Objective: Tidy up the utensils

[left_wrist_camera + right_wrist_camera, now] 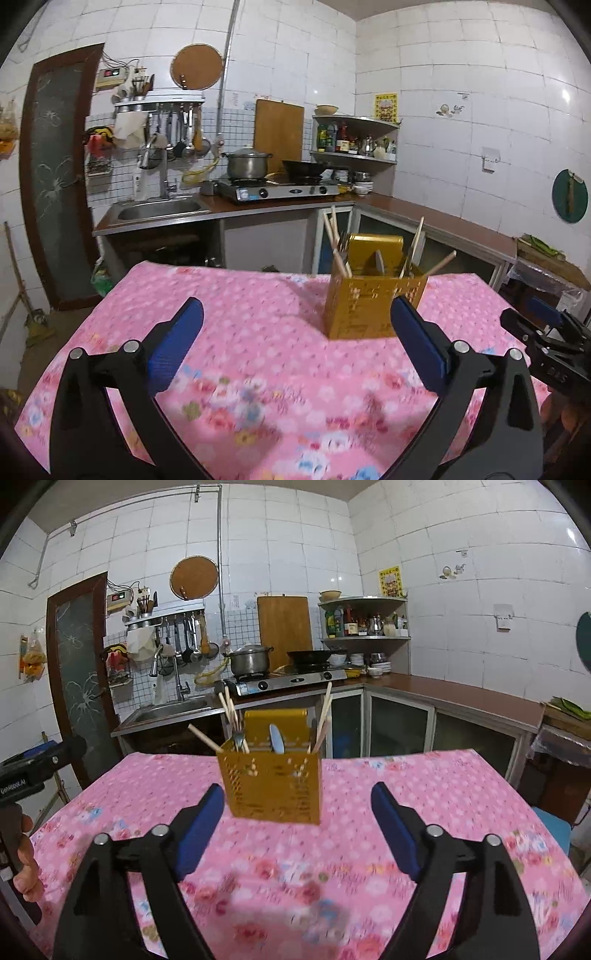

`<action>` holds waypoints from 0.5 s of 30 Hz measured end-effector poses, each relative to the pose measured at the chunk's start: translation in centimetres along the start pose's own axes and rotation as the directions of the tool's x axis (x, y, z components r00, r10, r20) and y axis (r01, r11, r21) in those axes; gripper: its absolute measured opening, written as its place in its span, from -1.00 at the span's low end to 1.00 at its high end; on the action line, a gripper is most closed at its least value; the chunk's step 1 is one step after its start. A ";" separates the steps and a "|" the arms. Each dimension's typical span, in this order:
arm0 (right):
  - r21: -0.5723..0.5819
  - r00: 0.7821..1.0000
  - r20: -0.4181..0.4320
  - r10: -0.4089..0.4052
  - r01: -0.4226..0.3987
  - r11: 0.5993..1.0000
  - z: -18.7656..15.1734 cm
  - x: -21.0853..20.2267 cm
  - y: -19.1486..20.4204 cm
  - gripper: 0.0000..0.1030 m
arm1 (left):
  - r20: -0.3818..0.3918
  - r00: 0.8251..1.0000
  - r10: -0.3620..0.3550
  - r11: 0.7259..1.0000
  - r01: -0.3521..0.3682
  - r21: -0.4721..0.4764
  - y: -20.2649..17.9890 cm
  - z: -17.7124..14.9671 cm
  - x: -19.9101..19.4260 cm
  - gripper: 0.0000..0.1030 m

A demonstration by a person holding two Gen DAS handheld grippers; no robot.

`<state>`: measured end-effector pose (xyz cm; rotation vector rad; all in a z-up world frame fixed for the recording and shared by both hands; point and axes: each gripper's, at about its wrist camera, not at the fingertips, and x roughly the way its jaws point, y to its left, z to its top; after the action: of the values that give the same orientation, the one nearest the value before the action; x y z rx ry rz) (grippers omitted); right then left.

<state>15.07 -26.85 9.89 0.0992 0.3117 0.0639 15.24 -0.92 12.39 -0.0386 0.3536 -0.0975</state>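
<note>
- Left gripper (295, 332), black arms with blue pads, sits nearest its camera, jaws spread wide with nothing between them, above the cloth.
- Right gripper (297, 814), same build, also stands spread and empty.
- Pink floral tablecloth (258, 369) covers the table under both.
- Yellow perforated plastic utensil holder (273, 786) stands upright on the cloth towards its far edge, ahead of both grippers and touched by neither.
- Wooden chopsticks (325, 712), a metal spoon (276, 738) and a fork (239, 738) stick up out of it.

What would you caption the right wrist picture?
Open right gripper faces a yellow holder of chopsticks on a pink tablecloth.
</note>
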 end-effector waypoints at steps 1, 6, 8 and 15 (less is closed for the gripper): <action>0.007 1.000 0.005 -0.007 0.007 1.000 -0.4 -0.4 0.2 0.70 | 0.000 1.000 0.008 1.000 -0.008 -0.004 0.1 -0.6 -0.4 0.90; -0.045 0.998 0.031 -0.054 0.055 0.997 -2.9 -1.7 1.6 0.84 | 0.000 0.999 0.046 0.999 -0.046 -0.015 0.5 -3.1 -1.1 0.90; -0.059 0.997 0.034 -0.064 0.066 0.996 -3.4 -1.8 2.2 0.88 | -0.004 0.998 0.064 0.998 -0.064 -0.005 0.4 -4.3 -1.3 0.90; -0.065 0.994 0.026 -0.110 0.112 0.992 -5.3 -1.3 2.5 0.91 | 0.011 0.998 0.065 0.997 -0.066 0.048 -0.5 -7.3 -1.5 0.90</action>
<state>12.08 -24.01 5.55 0.0169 0.2921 -0.0370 11.26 -1.44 6.11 0.0203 0.3425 -0.0408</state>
